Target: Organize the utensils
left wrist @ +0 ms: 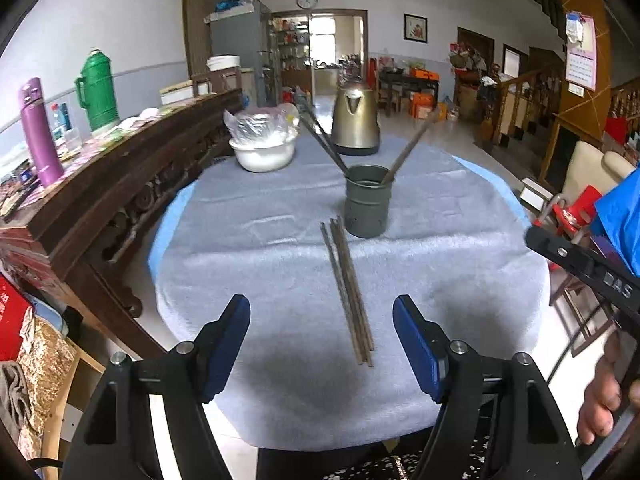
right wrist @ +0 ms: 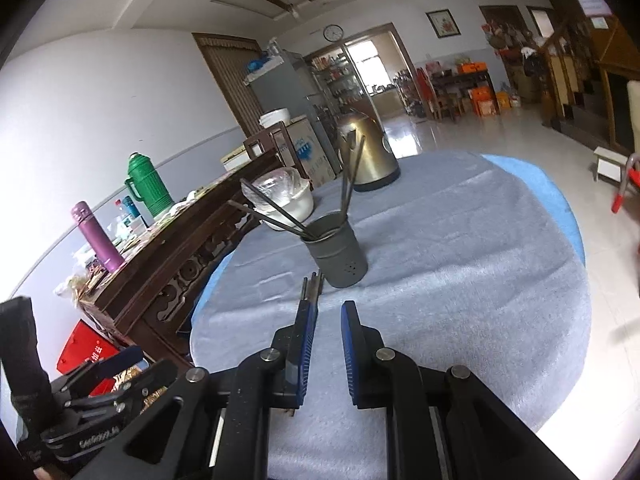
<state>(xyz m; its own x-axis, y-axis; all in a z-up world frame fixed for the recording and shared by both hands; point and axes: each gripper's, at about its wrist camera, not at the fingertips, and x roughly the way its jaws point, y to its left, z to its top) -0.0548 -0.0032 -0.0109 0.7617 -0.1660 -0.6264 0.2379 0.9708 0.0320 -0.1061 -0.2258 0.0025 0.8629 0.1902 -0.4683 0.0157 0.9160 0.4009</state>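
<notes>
thin dark chopsticks [left wrist: 349, 288] lie on the fuzzy table [left wrist: 440, 240] ahead of my wide left hand-held gripper [left wrist: 321, 344]; right hand-held gripper [right wrist: 329, 344] narrow, empty, beside them.

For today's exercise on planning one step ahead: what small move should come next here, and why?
Probably lower the left hand-held gripper onto the loose chopsticks and close. Its jaws are open, empty, and straddle the bundle lying flat on the cloth, while the grey holder behind already has some standing in it.

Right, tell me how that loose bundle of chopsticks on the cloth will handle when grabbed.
The chopsticks look thin and rigid, so probably stiff and light. Lying loose side by side on the tablecloth, they may scatter or roll. The left gripper is open.
</notes>
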